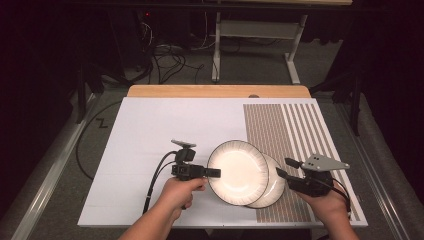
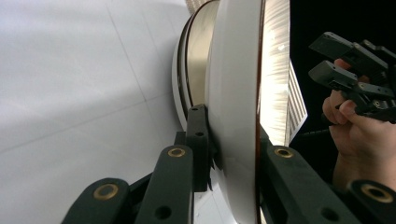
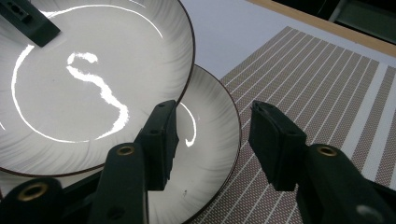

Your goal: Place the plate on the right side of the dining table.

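In the high view the left gripper (image 1: pixel 216 173) sat at the table's centre, its jaws clamped on the nine o'clock edge of the upper plate (image 1: pixel 238 171). That plate lay tilted, overlapping a lower plate (image 1: pixel 274 191) that peeked out at its four o'clock side. Both plates rested on the white table cover (image 1: pixel 150 130), with the lower one partly over the striped mat (image 1: pixel 280 125) toward three o'clock.

In the left gripper view the upper plate's (image 2: pixel 236 107) rim stood edge-on between the two jaws of the left gripper (image 2: pixel 233 161), one pad on each face, and the lower plate (image 2: pixel 182 88) sat just behind it at ten o'clock.

The right gripper (image 1: pixel 287 169) hovered at the three o'clock side of the plates, held in the person's right hand (image 1: pixel 327 207). In the right gripper view the right gripper (image 3: pixel 212 140) stood partly open with nothing between its jaws; the lower plate's (image 3: pixel 210 154) rim passed beneath the gap, and the upper plate (image 3: pixel 93 74) lay at ten o'clock of it.
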Tool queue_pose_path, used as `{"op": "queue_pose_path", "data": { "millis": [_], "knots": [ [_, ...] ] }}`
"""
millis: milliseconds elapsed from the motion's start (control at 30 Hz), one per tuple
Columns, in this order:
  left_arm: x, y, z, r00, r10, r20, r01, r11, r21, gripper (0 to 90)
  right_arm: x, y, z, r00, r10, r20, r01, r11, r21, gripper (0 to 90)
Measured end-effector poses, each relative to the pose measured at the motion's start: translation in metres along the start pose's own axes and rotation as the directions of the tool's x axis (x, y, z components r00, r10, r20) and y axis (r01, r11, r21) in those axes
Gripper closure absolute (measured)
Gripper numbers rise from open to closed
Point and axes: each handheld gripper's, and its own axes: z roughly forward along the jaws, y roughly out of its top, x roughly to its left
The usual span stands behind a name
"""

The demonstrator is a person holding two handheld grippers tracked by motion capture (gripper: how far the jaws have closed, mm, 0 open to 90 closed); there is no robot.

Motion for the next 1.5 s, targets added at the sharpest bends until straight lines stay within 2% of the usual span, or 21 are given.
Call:
{"op": "queue_pose_path", "data": {
  "millis": [167,333,400,433,467,500,533,633,733,767,800,867,900,1000,1033,1133,1200,1233,1267,1300,1500],
  "knots": [
    [0.001,0.0,-0.003,0.9993,0.038,0.004,-0.038,0.9988,-0.032,79.5,-0.003,-0.002,-0.002,0.9998,0.02,0.008,-0.02,1.0,-0.012,47.9],
    [0.002,-0.001,-0.009,0.996,0.09,0.001,-0.089,0.993,-0.077,79.8,-0.004,-0.003,-0.007,0.9995,0.023,0.023,-0.023,0.999,-0.037,42.1],
    [0.003,-0.002,-0.011,0.9926,0.122,-0.001,-0.121,0.9863,-0.112,80.0,-0.004,-0.003,-0.009,0.9991,0.031,0.028,-0.03,0.998,-0.046,38.0],
    [0.003,-0.002,-0.011,0.9926,0.122,-0.001,-0.121,0.9863,-0.112,80.1,-0.004,-0.003,-0.009,0.9991,0.031,0.028,-0.03,0.998,-0.046,38.0],
    [0.004,-0.002,-0.013,0.9887,0.15,-0.008,-0.15,0.9797,-0.133,80.1,-0.005,-0.003,-0.01,0.9988,0.036,0.033,-0.034,0.998,-0.049,35.4],
    [0.004,-0.002,-0.013,0.9887,0.15,-0.008,-0.15,0.9797,-0.133,80.1,-0.005,-0.003,-0.01,0.9988,0.036,0.033,-0.034,0.998,-0.049,35.4],
    [0.004,-0.003,-0.015,0.9844,0.175,-0.019,-0.176,0.972,-0.156,80.1,-0.006,-0.004,-0.01,0.9986,0.04,0.034,-0.038,0.998,-0.052,33.9],
    [0.006,-0.003,-0.018,0.9771,0.212,-0.025,-0.212,0.9597,-0.184,80.1,-0.007,-0.006,-0.011,0.9982,0.048,0.036,-0.046,0.997,-0.062,30.4],
    [0.007,-0.005,-0.021,0.9703,0.24,-0.032,-0.241,0.9481,-0.208,80.1,-0.009,-0.007,-0.012,0.9975,0.06,0.038,-0.057,0.996,-0.069,27.3],
    [0.007,-0.005,-0.021,0.9703,0.24,-0.032,-0.241,0.9481,-0.208,80.0,-0.009,-0.007,-0.012,0.9975,0.06,0.038,-0.057,0.996,-0.069,27.3],
    [0.008,-0.007,-0.022,0.9651,0.259,-0.04,-0.261,0.938,-0.228,79.9,-0.01,-0.007,-0.014,0.9969,0.067,0.04,-0.064,0.995,-0.08,24.6],
    [0.01,-0.01,-0.023,0.9599,0.278,-0.036,-0.278,0.9241,-0.263,80.0,-0.01,-0.008,-0.015,0.9964,0.074,0.042,-0.07,0.994,-0.087,21.8],
    [0.011,-0.012,-0.023,0.9582,0.284,-0.037,-0.283,0.9196,-0.273,80.1,-0.011,-0.008,-0.016,0.9956,0.084,0.043,-0.079,0.993,-0.092,20.1],
    [0.014,-0.015,-0.023,0.954,0.298,-0.033,-0.294,0.9081,-0.298,80.0,-0.012,-0.009,-0.017,0.9946,0.094,0.043,-0.09,0.991,-0.099,16.5],
    [0.014,-0.015,-0.023,0.954,0.298,-0.033,-0.294,0.9081,-0.298,80.0,-0.012,-0.009,-0.017,0.9946,0.094,0.043,-0.09,0.991,-0.099,16.5],
    [0.013,-0.02,-0.023,0.9449,0.324,-0.045,-0.321,0.8895,-0.326,79.9,-0.012,-0.012,-0.018,0.9936,0.102,0.047,-0.097,0.99,-0.102,14.1],
    [0.011,-0.022,-0.024,0.9355,0.348,-0.059,-0.347,0.8761,-0.334,79.8,-0.012,-0.012,-0.019,0.9931,0.106,0.051,-0.1,0.989,-0.105,12.3],
    [0.011,-0.022,-0.024,0.9355,0.348,-0.059,-0.347,0.8761,-0.334,79.8,-0.012,-0.012,-0.019,0.993,0.107,0.052,-0.101,0.989,-0.108,11.3],
    [0.009,-0.024,-0.024,0.9268,0.368,-0.075,-0.37,0.864,-0.341,79.8,-0.012,-0.012,-0.019,0.9929,0.107,0.053,-0.1,0.989,-0.11,10.2],
    [0.008,-0.026,-0.025,0.9223,0.378,-0.081,-0.382,0.8577,-0.344,79.7,-0.012,-0.012,-0.019,0.9928,0.106,0.054,-0.1,0.989,-0.111,9.1],
    [0.004,-0.029,-0.026,0.9016,0.418,-0.11,-0.429,0.8313,-0.354,79.5,-0.008,-0.015,-0.02,0.9928,0.105,0.059,-0.097,0.988,-0.122,1.1]
  ]
}}
